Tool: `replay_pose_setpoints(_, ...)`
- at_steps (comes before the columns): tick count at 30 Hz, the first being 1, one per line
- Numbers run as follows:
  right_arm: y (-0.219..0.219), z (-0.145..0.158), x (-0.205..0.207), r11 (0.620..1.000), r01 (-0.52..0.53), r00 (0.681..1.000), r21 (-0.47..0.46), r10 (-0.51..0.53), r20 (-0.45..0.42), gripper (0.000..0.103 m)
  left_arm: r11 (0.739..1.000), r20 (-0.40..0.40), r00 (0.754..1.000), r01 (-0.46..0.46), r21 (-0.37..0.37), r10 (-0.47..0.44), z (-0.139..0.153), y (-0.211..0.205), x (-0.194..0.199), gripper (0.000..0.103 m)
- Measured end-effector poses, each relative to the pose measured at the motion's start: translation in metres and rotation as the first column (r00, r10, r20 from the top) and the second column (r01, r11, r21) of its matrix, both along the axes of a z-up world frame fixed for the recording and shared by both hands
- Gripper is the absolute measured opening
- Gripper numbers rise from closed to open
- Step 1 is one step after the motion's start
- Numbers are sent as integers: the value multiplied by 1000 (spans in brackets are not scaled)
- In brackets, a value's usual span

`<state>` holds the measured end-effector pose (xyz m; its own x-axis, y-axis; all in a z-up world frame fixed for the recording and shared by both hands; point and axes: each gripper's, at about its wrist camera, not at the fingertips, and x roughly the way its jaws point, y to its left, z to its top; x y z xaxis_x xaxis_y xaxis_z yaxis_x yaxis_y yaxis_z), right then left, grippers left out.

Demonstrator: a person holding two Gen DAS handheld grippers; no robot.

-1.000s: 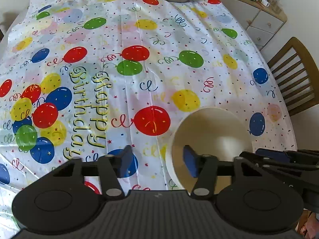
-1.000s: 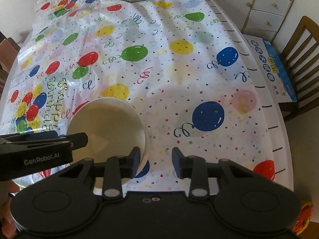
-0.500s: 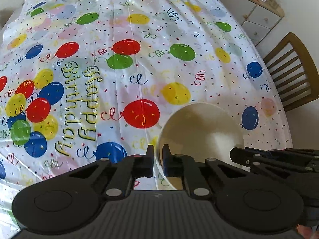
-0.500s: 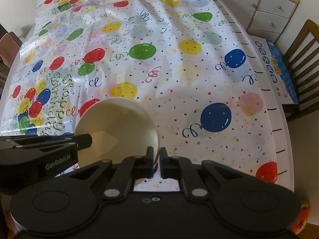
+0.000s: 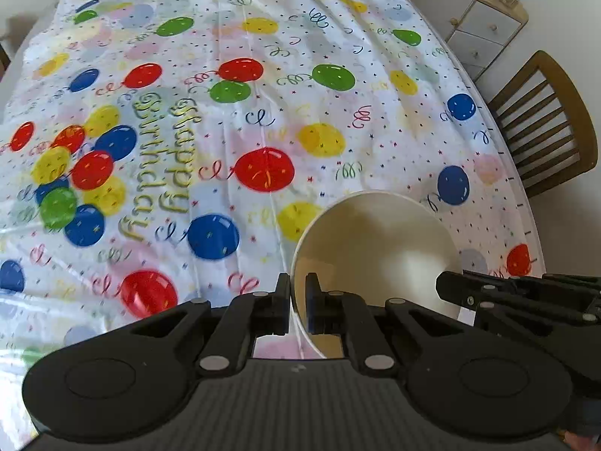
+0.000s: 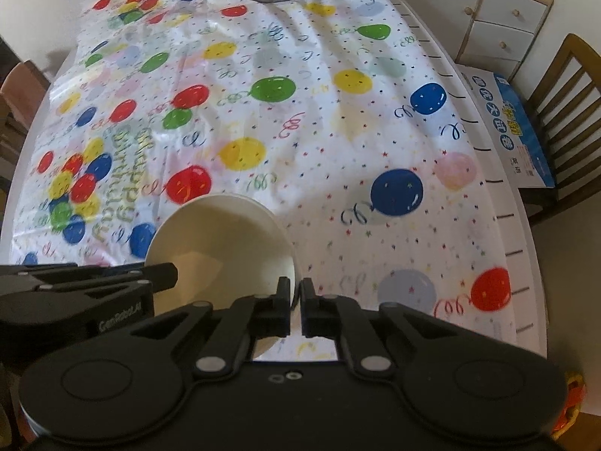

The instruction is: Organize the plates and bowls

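Now cream bowl (image 5: 375, 240), plain, empty; L hand-held gripper (image 5: 298, 302) & R hand-held gripper (image 6: 295, 306) each pinching rim.

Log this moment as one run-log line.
phase: two-gripper hold | left gripper: shut on cream bowl rim | right gripper: shut on opposite rim | bowl: empty, over balloon tablecloth

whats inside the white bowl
The white bowl looks empty: only bare cream wall shows. Its near part is hidden behind the left gripper and right gripper clamping its rim.
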<state>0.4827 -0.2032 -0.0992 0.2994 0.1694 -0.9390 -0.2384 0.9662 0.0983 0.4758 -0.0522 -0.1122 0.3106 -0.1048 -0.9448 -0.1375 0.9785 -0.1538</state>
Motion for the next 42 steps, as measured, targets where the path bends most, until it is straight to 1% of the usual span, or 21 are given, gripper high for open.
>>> replay_pose_setpoints(5, -4, 12, -25, 999, -29, 1000, 22, 29, 10, 4, 1000, 7, 1000, -11, 14, 11, 15, -3, -28, 7)
replay_pose_setpoints(10, -6, 27, -53, 997, -65, 998, 37, 64, 29, 4, 999, 22, 999, -30, 23, 30, 30, -4, -65, 7)
replay_pose_setpoints(16, -3, 42, -92, 990, -130, 990, 50, 127, 56, 4, 996, 36, 996, -82, 43, 80, 47, -4, -115, 7)
replay_pose_setpoints(21, 3, 52, -127, 978, -196, 979, 70, 192, 68, 4, 988, 29, 991, -135, 69, 133, 56, 1, -158, 7)
replay_pose_setpoints(26, 14, 55, -160, 959, -269, 962, 86, 263, 72, 4, 978, 20, 982, -191, 87, 190, 61, 9, -200, 7)
replay_pose_setpoints(32, 30, 59, -196, 931, -352, 935, 97, 345, 80, 4, 961, 11, 965, -262, 94, 262, 63, 21, -247, 7)
replay_pose_setpoints(42, 52, 53, -242, 887, -448, 894, 112, 444, 60, 5, 931, -14, 936, -350, 100, 353, 58, 39, -305, 7)
